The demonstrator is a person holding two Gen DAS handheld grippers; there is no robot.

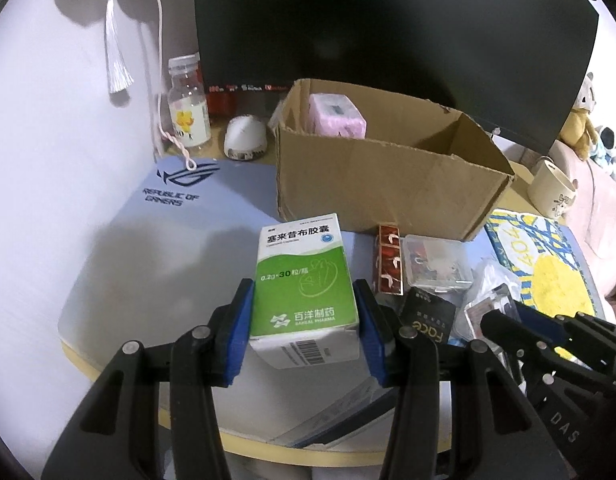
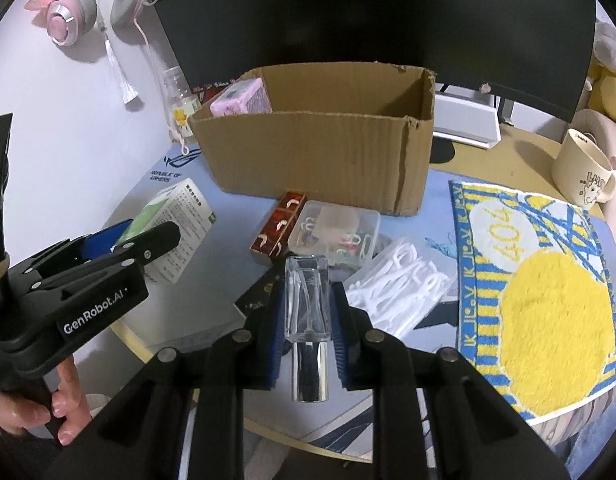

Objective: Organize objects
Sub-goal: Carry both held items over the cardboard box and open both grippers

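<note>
Both hand-held grippers loaded, carton behind.
L hand-held gripper [image 1: 303, 312] clamps med box [image 1: 303, 280] above worktop [image 1: 147, 264]; R hand-held gripper [image 2: 308, 320] clamps clear bottle [image 2: 308, 312]. Carton [image 2: 320, 156] holds pink pack [image 2: 237, 100] at its left end.

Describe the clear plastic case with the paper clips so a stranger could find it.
Start at the cardboard box on the desk mat. Just before its front wall lies the clear plastic case, holding colourful clips. A red-brown box flanks its left; only the case is see-through with a lid.
</note>
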